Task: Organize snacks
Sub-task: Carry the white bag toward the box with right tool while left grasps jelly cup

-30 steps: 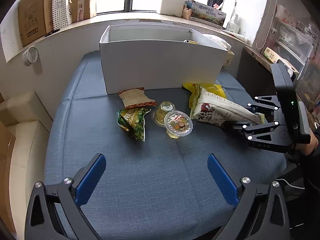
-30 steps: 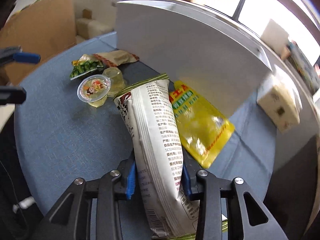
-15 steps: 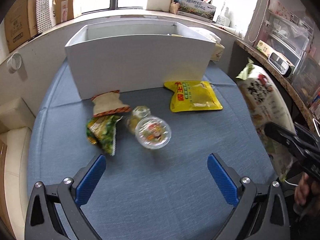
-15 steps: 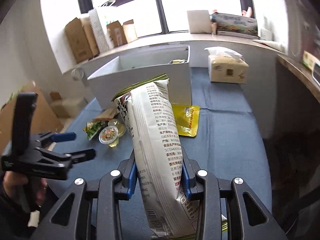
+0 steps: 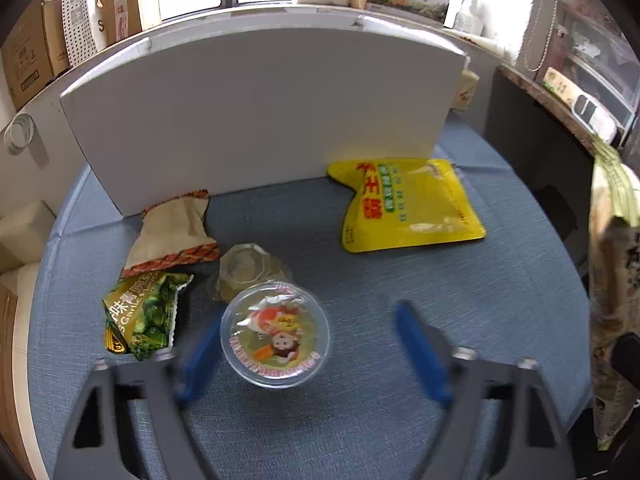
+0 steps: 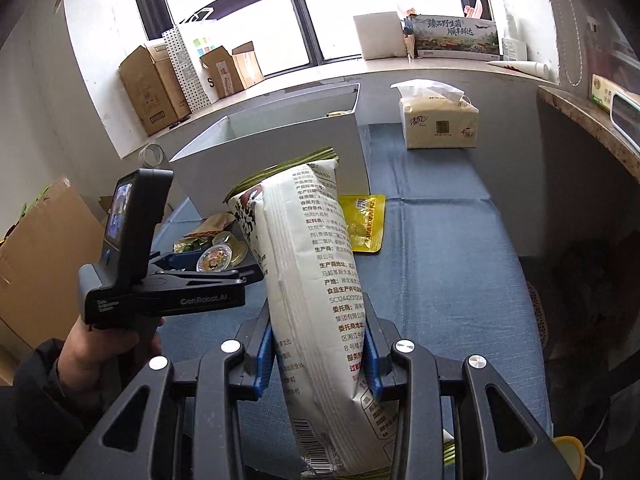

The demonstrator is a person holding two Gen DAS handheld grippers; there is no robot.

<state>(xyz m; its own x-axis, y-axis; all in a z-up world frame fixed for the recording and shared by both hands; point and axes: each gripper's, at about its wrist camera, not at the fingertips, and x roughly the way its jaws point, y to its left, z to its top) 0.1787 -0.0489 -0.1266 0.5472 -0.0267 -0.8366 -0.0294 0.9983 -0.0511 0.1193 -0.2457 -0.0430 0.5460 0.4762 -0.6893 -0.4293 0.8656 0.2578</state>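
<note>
The left gripper [image 5: 308, 344] has just been closing around the clear round jelly cup with a cartoon foil lid [image 5: 275, 338], its blue pads not yet touching. The cup lies off-centre between the jaws and could skid into the second cup [image 5: 246, 266] behind. The right gripper [image 6: 318, 354] is clamped on the tall white snack bag [image 6: 312, 280], near the white box [image 6: 280, 148].

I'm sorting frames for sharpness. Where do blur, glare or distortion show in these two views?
Left wrist view: the left gripper, jaws just closing around the jelly cup, is smeared, while the cup stays sharp; the white box bows from the fisheye. Right wrist view: the window is blown out; the white bag is sharp.
</note>
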